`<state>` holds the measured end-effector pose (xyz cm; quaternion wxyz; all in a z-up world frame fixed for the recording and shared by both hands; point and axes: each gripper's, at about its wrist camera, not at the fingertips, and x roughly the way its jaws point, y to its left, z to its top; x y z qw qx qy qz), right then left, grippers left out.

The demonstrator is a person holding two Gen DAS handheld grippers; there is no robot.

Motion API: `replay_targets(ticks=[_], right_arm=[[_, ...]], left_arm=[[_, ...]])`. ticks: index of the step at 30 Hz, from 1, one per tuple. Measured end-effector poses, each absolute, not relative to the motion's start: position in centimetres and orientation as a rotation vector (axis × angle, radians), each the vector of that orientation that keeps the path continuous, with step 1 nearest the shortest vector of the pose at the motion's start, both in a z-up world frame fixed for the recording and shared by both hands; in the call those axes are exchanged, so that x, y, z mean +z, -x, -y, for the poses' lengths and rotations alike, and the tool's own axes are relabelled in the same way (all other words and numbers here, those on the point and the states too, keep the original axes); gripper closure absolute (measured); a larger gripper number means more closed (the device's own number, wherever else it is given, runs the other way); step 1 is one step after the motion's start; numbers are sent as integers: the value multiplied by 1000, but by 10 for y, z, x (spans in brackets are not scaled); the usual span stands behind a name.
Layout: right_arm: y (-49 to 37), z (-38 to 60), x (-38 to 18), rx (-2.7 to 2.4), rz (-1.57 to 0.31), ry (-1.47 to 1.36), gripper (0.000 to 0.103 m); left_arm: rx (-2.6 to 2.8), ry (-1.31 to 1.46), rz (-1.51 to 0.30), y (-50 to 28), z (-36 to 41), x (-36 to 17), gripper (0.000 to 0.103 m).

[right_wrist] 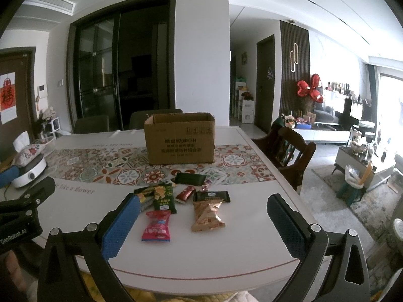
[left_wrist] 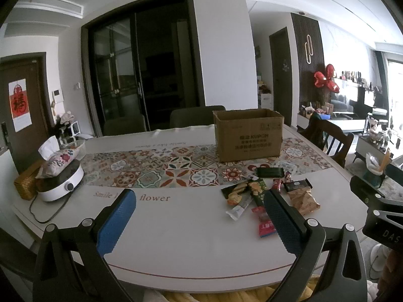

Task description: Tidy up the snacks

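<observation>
Right now both my claws hang above the near edge of the table [right_wrist: 226, 259], holding nothing. My right gripper [right_wrist: 201, 224] stands with its blue pads wide apart, and my left gripper [left_wrist: 199, 216] is spread just as wide, off to the left of the snacks.

Nearest my right claw lie the pink packet [right_wrist: 156, 226] and the tan packet [right_wrist: 207, 216], close to each other but not touching. I judge the pink one the sensible first pick: it lies clear at its near end, so I would come down with one pad either side of its narrow width and close gently, since a crinkly pouch may slip or crush.

Just beyond, the green packet [right_wrist: 163, 198] overlaps another wrapper on its left; I would leave that until its neighbours are gone. The small red packet [right_wrist: 186, 194], the black bar [right_wrist: 212, 196] and the dark green packet [right_wrist: 189, 178] lie further back.

Beyond them all stands the cardboard box [right_wrist: 180, 141], open-topped on the patterned runner [right_wrist: 100, 166], presumably where each snack goes. I should lift well clear of its front wall before letting go.
</observation>
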<state>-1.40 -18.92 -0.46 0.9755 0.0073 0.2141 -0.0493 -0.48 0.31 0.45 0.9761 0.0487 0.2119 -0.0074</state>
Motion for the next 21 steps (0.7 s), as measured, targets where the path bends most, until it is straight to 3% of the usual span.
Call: replay_targets(ticks=[21], right_arm=[[14, 192, -5, -100, -429, -16, 1]], left_arm=[[-9, -98, -422, 2, -9, 11, 0]])
